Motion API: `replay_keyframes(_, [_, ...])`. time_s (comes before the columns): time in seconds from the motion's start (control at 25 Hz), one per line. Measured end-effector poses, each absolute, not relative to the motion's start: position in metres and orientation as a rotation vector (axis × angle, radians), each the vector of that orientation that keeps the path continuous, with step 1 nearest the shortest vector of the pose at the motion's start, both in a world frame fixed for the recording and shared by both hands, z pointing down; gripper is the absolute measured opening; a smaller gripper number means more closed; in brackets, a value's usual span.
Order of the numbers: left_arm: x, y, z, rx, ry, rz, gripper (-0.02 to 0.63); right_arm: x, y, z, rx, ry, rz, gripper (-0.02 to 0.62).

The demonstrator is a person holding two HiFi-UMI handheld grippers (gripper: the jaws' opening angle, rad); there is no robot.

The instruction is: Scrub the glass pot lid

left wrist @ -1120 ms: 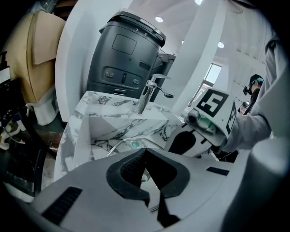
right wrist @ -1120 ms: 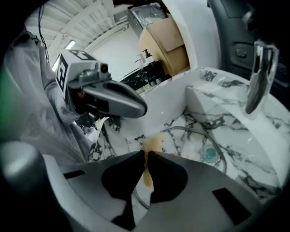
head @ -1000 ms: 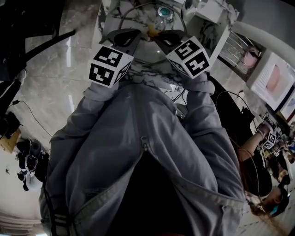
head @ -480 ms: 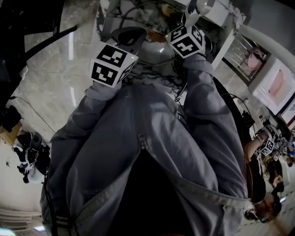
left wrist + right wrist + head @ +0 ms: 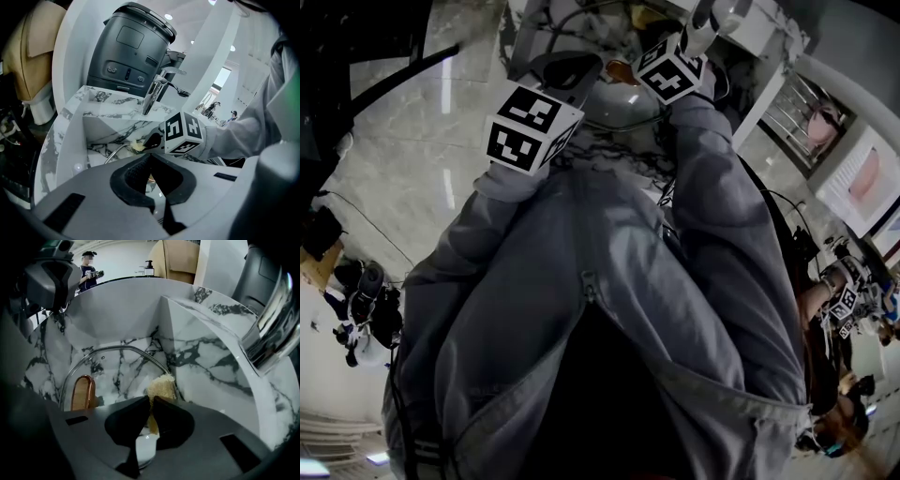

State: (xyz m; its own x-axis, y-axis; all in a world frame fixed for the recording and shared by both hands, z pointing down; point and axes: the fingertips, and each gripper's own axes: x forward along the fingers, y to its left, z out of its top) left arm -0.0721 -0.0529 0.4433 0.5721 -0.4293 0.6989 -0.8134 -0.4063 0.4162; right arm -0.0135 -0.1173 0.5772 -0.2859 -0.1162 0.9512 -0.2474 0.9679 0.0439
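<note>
1. Glass pot lid [image 5: 117, 378] is found down inside a white, grey-veined sink [image 5: 211, 357]. Its metal rim is seen as an arc, and a copper-coloured handle [image 5: 82, 392] is fixed on it, towards the left in the right gripper view. Whether the lid lies flat or leans on the sink wall cannot be told.
2. The right hand-held gripper [image 5: 151, 399] is pointed steeply down into the sink. A coarse yellowish sponge [image 5: 161, 385] is pinched between its jaws and sticks out beyond their tips.
3. The sponge is placed at the right part of the lid's rim and appears to be touching it.
4. The left hand-held gripper [image 5: 149, 157] is held over the near side of the sink with its jaws pressed together at the tips. The lid's rim is seen just beyond them. Whether the edge of the lid is nipped between the jaws cannot be told.
5. In the left gripper view, the right marker cube [image 5: 183, 133] is seen just behind the sponge. In the head view, the left marker cube [image 5: 532, 128] is shown closer to the person's body than the right one.
6. A chrome tap [image 5: 154, 91] is mounted at the back edge of the sink. A dark grey machine [image 5: 131, 51] is placed behind it, beyond the marble surface [image 5: 108, 101].
7. Grey sleeves [image 5: 722, 216] are worn on both arms. Another person [image 5: 89, 268] is seen far off in the right gripper view, near a dark pump bottle [image 5: 149, 267].
</note>
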Motion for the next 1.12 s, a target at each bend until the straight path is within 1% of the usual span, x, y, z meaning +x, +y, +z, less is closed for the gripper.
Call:
replay_keyframes(0.28, [-0.071, -0.043, 0.440, 2.050, -0.981, 0.633, 0.011, -0.021, -0.081, 0.571, 0.094, -1.851, 0.169, 0.046])
replay_keyframes(0.6, [-0.069, -0.023, 0.435, 2.072, -0.970, 0.631, 0.011, -0.031, -0.042, 0.537, -0.013, -1.898, 0.374, 0.046])
replay_keyframes(0.72, [-0.070, -0.011, 0.431, 2.079, -0.971, 0.627, 0.011, -0.031, -0.028, 0.526, -0.007, -1.884, 0.288, 0.046])
replay_keyframes(0.88, [-0.069, 0.001, 0.427, 2.093, -0.973, 0.620, 0.011, -0.034, 0.002, 0.511, -0.011, -1.905, 0.292, 0.046])
replay_keyframes(1.12, [-0.066, 0.019, 0.423, 2.102, -0.973, 0.615, 0.011, -0.030, 0.050, 0.526, -0.026, -1.872, 0.269, 0.046])
